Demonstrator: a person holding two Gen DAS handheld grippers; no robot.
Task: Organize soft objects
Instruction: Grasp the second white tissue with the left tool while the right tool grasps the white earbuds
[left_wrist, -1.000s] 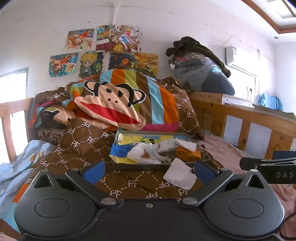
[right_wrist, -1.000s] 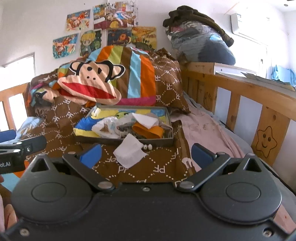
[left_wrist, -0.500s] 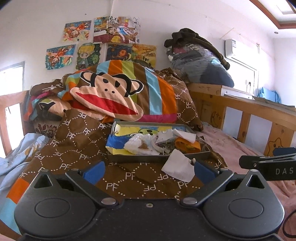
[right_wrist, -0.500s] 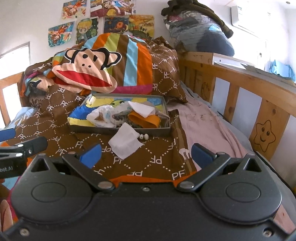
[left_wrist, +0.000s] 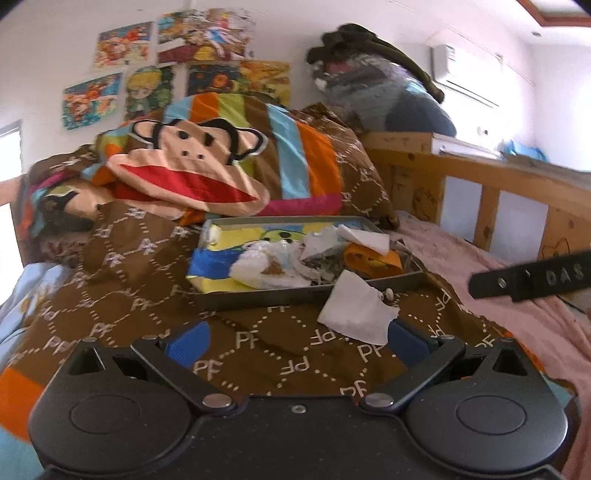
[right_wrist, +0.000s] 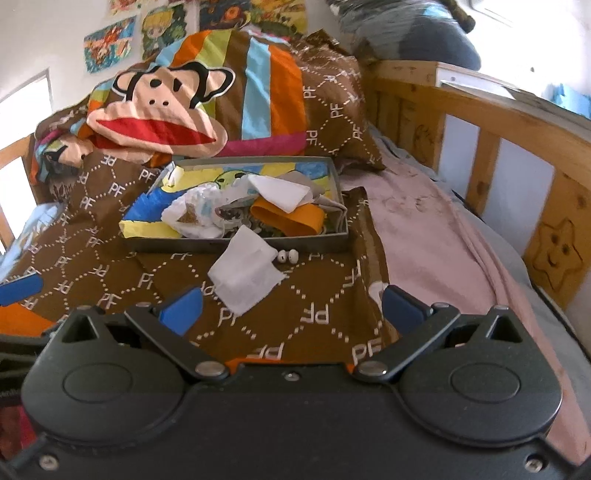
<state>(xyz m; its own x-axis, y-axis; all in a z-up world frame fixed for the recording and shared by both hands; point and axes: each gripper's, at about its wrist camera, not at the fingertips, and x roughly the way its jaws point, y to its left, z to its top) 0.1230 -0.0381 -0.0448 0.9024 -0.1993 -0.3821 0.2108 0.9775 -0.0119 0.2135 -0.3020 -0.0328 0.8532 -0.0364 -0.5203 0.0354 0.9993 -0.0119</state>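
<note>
Evidently the sorting had barely begun. A shallow grey tray (right_wrist: 236, 244) sat on the brown patterned quilt (right_wrist: 314, 295) spread over the bed, and most of the soft things lay jumbled inside it: a yellow and blue cloth (right_wrist: 147, 218) spilling over the tray's near left corner, a crumpled white piece with a brown patch (right_wrist: 192, 218), an orange fabric strip (right_wrist: 291, 218) and a folded white cloth (right_wrist: 280, 192) on top of the pile. None of these looked folded or lined up; by my reading they were heaped, not arranged.

One item lay outside: a white tissue-like cloth (right_wrist: 243, 273) on the quilt, its far edge touching or just overlapping the tray's front wall. Just beside it on the right lay two small white earbud-like pieces (right_wrist: 287, 255); they were too small to identify with confidence.

The left hand-held gripper (left_wrist: 295, 338) hung released above the quilt, grasping nothing, its blue pads spread wide, the right-hand pad close to the loose cloth's near corner. The right hand-held gripper (right_wrist: 291, 304) was likewise released and empty, hovering near the same cloth.

The loose cloth seemed the likely first item to gather, with the pile in the tray left to tidy afterwards.
</note>
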